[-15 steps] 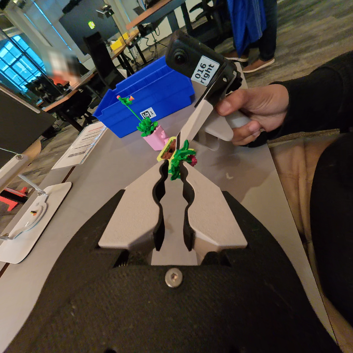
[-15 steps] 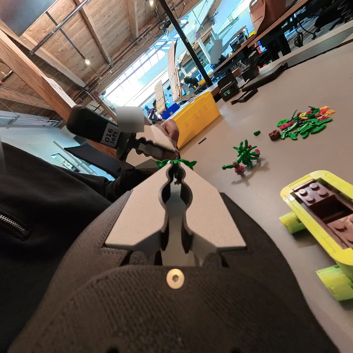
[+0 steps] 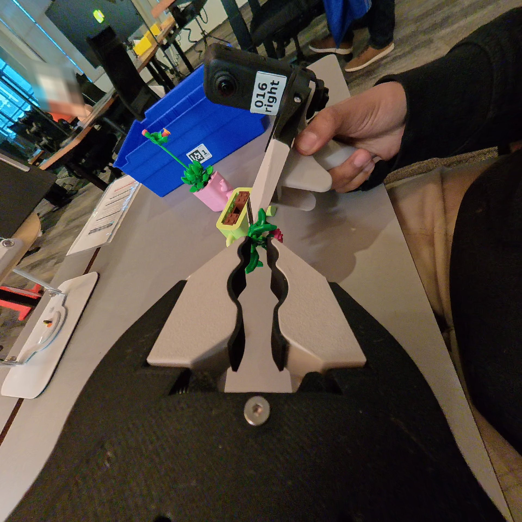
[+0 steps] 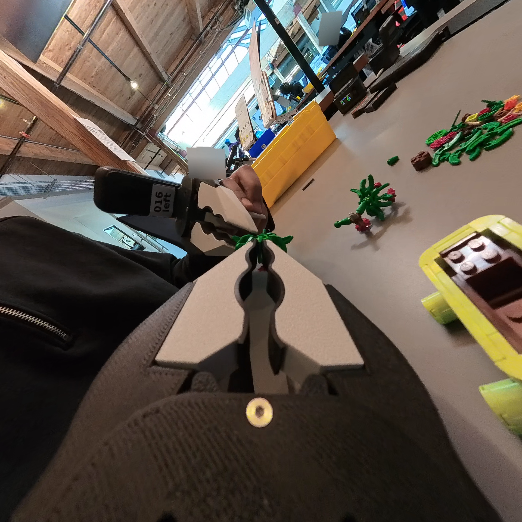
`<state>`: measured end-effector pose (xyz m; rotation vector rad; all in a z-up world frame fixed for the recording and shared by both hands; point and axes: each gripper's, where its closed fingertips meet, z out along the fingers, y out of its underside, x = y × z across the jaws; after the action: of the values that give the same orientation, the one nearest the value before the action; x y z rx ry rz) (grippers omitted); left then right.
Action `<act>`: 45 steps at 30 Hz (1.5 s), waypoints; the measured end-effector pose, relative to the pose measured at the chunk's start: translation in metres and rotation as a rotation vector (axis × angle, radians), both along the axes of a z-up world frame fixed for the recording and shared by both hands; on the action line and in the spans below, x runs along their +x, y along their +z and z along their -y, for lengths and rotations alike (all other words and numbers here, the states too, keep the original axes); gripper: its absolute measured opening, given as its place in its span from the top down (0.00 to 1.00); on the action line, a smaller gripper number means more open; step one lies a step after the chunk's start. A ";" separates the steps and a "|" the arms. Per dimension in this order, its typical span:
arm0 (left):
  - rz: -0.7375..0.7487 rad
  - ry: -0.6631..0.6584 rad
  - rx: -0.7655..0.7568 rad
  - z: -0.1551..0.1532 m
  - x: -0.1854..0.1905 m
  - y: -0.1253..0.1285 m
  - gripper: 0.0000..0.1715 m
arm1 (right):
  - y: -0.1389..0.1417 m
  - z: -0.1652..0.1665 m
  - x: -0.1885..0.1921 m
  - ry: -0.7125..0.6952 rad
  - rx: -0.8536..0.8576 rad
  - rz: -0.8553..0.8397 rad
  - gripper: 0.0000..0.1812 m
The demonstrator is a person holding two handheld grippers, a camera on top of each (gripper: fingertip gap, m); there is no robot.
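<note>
Two matte grey grippers with wavy inner edges meet at frame centre over the table [image 3: 147, 254]. Right gripper [image 4: 258, 245] clenched on a glossy green plastic sprig [image 4: 264, 240] with a red bloom. Left gripper [image 3: 257, 243] around the same sprig [image 3: 258, 228]; grip unclear. One lime planter [image 3: 233, 216], studded brown bricks inside, just behind.

Counts: two grippers, left gripper [image 3: 256, 243] and right gripper [image 4: 259, 246], each held by one hand. One small green plant sprig [image 3: 257, 236] pinched between them. Two toy planters: one pink [image 3: 212, 195], one lime-yellow [image 3: 233, 215]. Two bins: one blue [image 3: 195, 127], one yellow [image 4: 293, 149]. One loose leafy plant piece [image 4: 367, 202] mid-table. One heap of leaf and flower bits [image 4: 474, 135] at the far table edge.
</note>
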<state>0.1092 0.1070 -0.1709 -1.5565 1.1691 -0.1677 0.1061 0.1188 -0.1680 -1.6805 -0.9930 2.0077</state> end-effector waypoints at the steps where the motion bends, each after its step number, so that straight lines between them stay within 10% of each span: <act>1: -0.003 0.000 0.001 0.000 0.000 0.000 0.96 | 0.000 0.000 0.000 0.001 -0.001 -0.001 1.00; 31: 0.092 0.214 0.173 0.003 -0.006 0.021 1.00 | 0.027 0.000 -0.004 -0.075 -0.159 -0.170 1.00; 45: 0.265 0.146 0.038 0.026 -0.014 0.034 1.00 | 0.040 0.023 -0.012 -0.052 0.077 -0.080 1.00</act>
<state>0.0948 0.0806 -0.1372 -1.5275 0.8445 -0.2449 0.0945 0.0955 -0.1281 -1.5577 -0.9759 1.9617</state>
